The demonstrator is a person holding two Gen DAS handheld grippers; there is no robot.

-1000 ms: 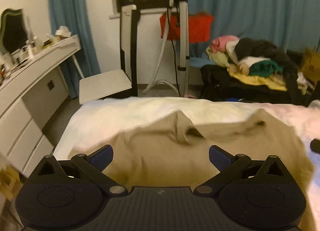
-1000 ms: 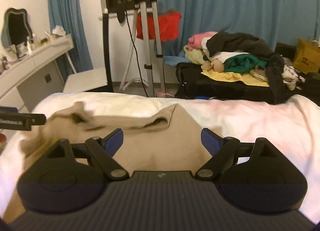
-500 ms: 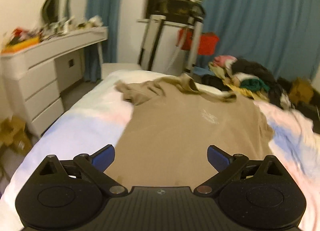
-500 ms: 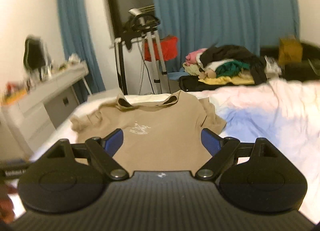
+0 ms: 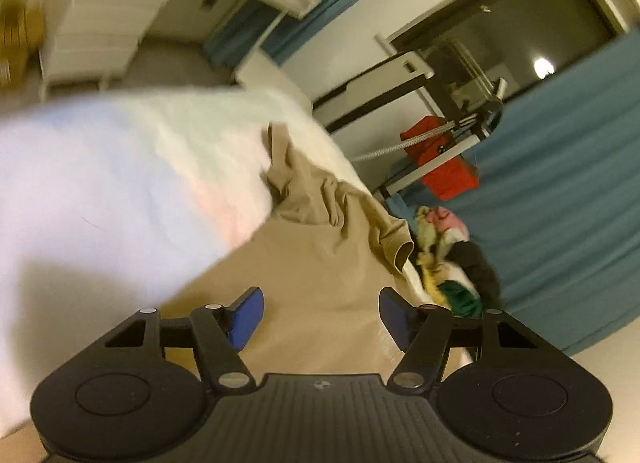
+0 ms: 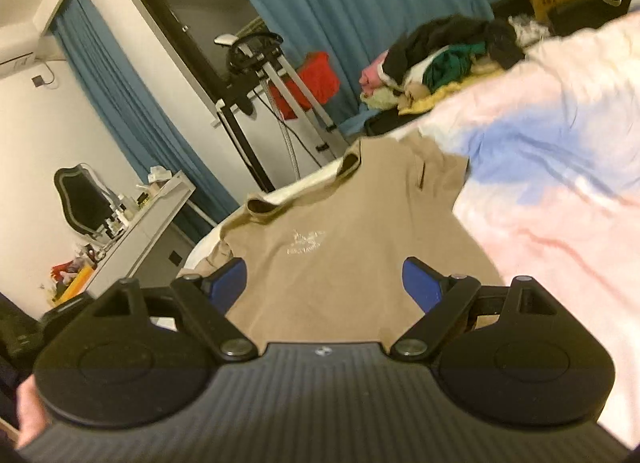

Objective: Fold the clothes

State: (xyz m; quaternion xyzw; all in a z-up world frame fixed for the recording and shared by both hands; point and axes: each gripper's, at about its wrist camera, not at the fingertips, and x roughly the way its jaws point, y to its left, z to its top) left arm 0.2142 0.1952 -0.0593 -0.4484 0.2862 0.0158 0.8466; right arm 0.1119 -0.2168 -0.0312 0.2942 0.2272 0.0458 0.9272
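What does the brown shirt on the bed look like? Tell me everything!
The tan T-shirt looks like soft cotton and lies spread front side up on the pale bedcover. A small white print sits on its chest. The ribbed collar is at the far end. One sleeve is bunched and wrinkled; the other lies flatter. It is not yet folded. Both tongs, left and right, are open above it, holding nothing.

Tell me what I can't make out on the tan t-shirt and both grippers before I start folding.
- Tan t-shirt hem: hidden in both wrist views behind the gripper bodies.
- Its far sleeve: bunched in the left view, so its lie is unclear.
- White chest print: too small and blurred to read in the right view.
- Left gripper and right gripper: open, but whether they touch the cloth cannot be told.
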